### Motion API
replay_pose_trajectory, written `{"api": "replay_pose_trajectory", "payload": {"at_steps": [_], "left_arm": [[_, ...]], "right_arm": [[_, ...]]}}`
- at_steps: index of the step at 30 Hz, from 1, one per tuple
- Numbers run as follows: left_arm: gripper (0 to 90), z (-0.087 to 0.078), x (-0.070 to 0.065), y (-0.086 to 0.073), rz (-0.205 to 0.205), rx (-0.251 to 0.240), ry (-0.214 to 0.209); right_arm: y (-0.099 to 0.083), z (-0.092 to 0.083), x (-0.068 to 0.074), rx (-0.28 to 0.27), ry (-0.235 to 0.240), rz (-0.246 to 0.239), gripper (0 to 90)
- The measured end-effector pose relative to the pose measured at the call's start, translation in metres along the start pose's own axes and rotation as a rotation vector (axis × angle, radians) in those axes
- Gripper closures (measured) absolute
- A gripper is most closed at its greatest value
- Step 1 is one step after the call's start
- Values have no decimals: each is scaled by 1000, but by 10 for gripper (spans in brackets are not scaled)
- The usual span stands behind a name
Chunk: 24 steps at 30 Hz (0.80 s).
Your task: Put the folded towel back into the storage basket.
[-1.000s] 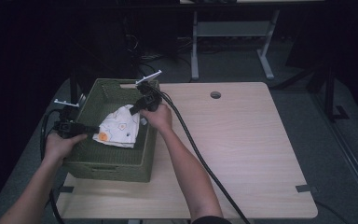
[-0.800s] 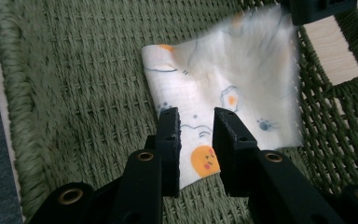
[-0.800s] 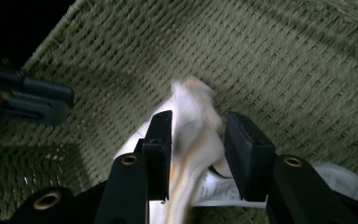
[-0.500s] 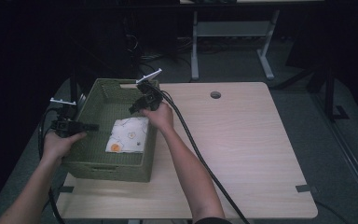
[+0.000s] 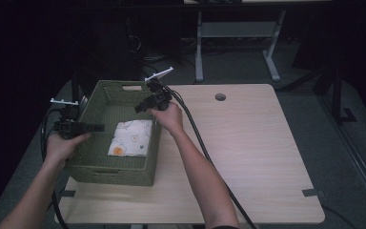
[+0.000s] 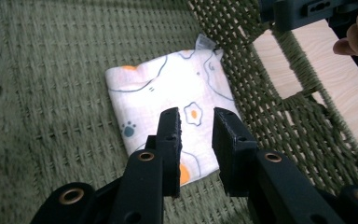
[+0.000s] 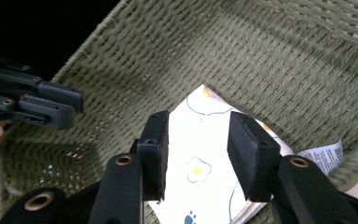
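A folded white cloth [image 5: 131, 137] printed with fried eggs and paw marks lies flat on the floor of a green woven basket [image 5: 119, 171], towards its right wall. My left gripper [image 5: 97, 127] hovers over the basket's left rim and points right. In the left gripper view its jaws [image 6: 196, 116] stand apart above the cloth [image 6: 168, 88], having just been opening, with nothing between them. My right gripper [image 5: 138, 109] hangs over the basket's right rim. Its jaws [image 7: 198, 122] have also just been opening and are open above the cloth [image 7: 200, 154], not touching it.
The basket sits on the left part of a light wooden table [image 5: 248, 143] with a round cable hole [image 5: 220, 97] at the back. Black cables trail from both grippers. A white care label [image 7: 321, 154] sticks out from the cloth's edge. Dark floor and desk legs lie beyond.
A second ago both grippers held the cloth up, crumpled, between them. They have let go, and the cloth now lies flat in the basket. Both sets of jaws have opened.
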<state>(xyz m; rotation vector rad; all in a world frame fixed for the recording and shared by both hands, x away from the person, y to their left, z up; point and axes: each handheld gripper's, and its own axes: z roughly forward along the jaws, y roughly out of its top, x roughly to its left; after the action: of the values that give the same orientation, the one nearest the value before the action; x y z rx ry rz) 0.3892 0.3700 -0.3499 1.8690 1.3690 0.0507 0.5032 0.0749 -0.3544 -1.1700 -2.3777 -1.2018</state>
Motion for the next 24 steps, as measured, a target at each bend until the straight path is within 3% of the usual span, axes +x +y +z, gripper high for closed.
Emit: {"api": "replay_pose_trajectory", "payload": {"at_steps": [9, 12, 24], "left_arm": [[715, -7, -24, 5, 24, -30, 3], [715, -8, -29, 6, 28, -42, -11], [703, 4, -62, 10, 53, -55, -41]], "right_arm": [[-2, -30, 5, -71, 60, -16, 576], [-4, -40, 5, -87, 56, -24, 575], [-25, -89, -23, -128, 42, 6, 558]]}}
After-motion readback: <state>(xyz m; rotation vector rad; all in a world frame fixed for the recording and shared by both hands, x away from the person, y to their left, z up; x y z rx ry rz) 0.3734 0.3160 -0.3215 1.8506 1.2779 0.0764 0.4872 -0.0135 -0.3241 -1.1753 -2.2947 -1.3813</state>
